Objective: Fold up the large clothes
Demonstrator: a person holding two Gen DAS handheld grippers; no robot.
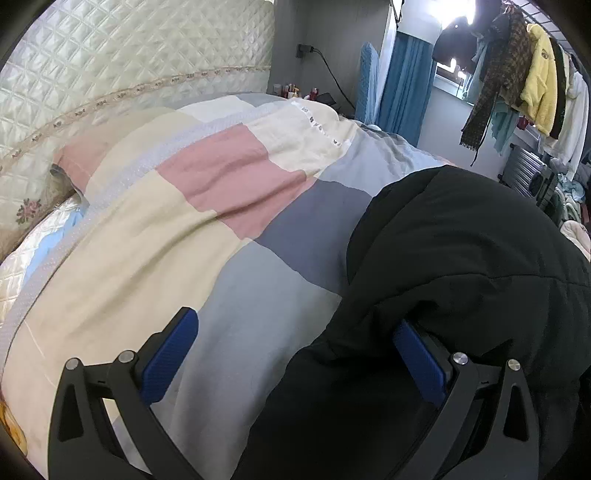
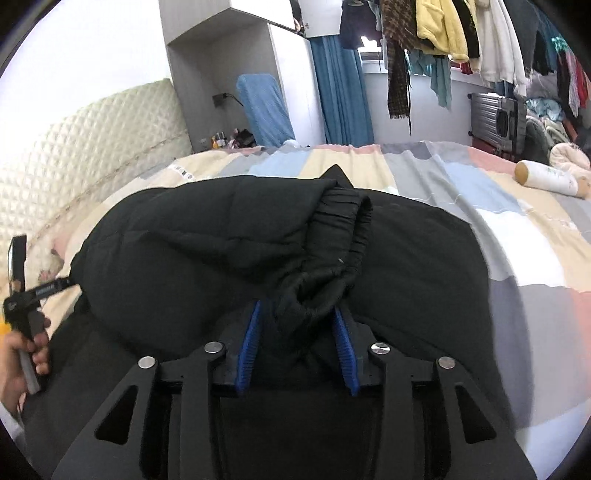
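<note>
A large black padded jacket [image 2: 207, 258] lies on the bed. In the right wrist view my right gripper [image 2: 297, 317] is shut on its gathered elastic sleeve cuff [image 2: 332, 236], bunched between the blue pads. In the left wrist view the jacket [image 1: 461, 266] fills the right side. My left gripper [image 1: 295, 332] is open wide at the jacket's left edge; the right pad [image 1: 419, 365] touches the fabric and the left pad [image 1: 170, 354] is over the quilt. The left gripper also shows in the right wrist view [image 2: 22, 295], held in a hand.
The bed has a patchwork quilt [image 1: 207, 229] in cream, pink, grey and blue and a quilted headboard [image 1: 110, 74]. A bolster pillow [image 2: 546, 177] lies at the far right. Clothes hang on a rack [image 2: 443, 33]. A suitcase [image 2: 495, 122] stands beside the bed.
</note>
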